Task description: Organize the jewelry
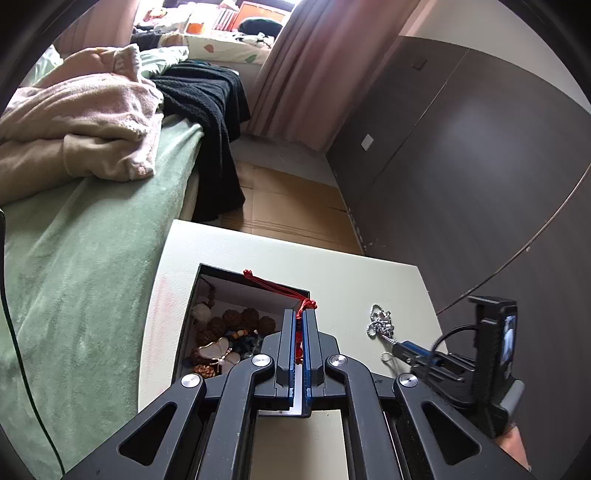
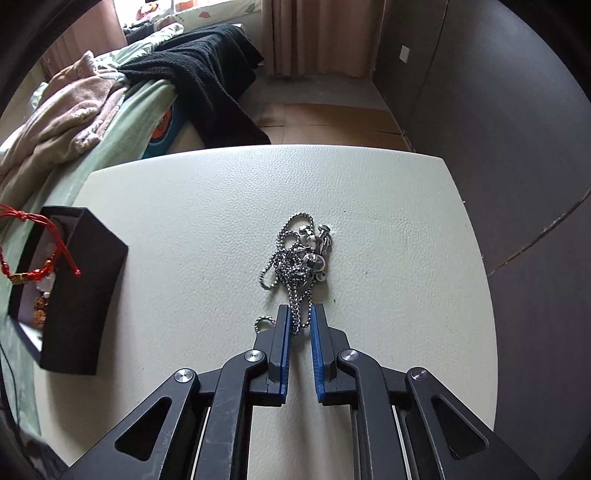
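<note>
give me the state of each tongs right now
left tongs: shut on the red bracelet
right tongs: not yet clamped, silver chain lying between them

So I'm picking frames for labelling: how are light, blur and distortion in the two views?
Left wrist view: strong fisheye bend with dark corners, window blown out, jewelry box interior dim, red cord bracelet sharp in the left gripper. Right wrist view: even soft daylight, silver chain crisp on the table, no motion blur, edges curved.
</note>
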